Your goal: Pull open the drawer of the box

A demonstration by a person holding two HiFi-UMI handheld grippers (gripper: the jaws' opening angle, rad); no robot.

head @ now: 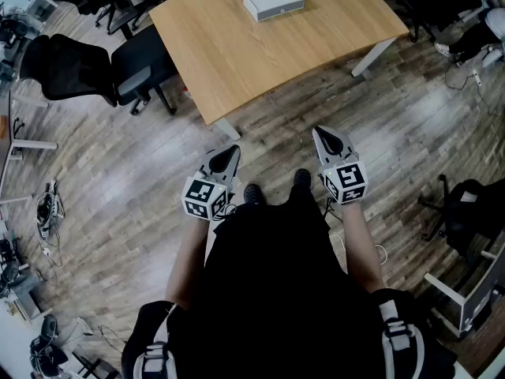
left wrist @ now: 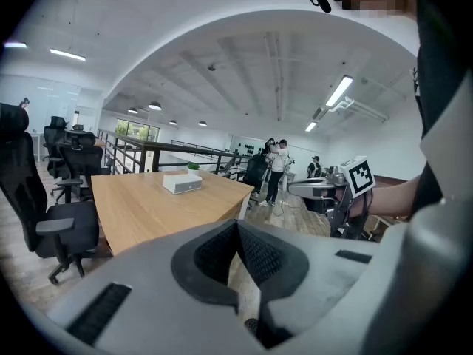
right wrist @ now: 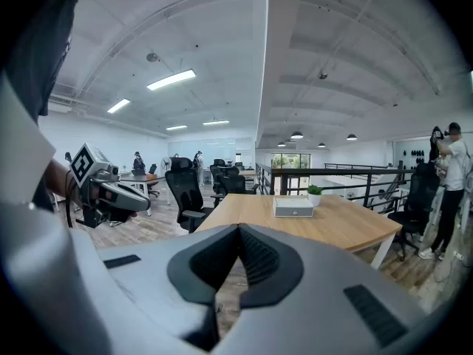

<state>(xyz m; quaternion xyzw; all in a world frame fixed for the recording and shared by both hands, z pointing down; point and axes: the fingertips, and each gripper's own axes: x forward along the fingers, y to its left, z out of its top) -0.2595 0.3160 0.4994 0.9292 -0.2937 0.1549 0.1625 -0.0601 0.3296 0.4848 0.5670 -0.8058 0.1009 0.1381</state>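
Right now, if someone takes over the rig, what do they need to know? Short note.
Left gripper: shut, empty, held over the floor, short of the table.
Right gripper: shut, empty, also over the floor.
Box: sits toward the far side of the table, with neither gripper near it. Nothing sticks out of it, so the drawer looks closed.
Done: nothing yet.
Left to do: step up to the table, open a gripper, take the drawer front and pull it out.
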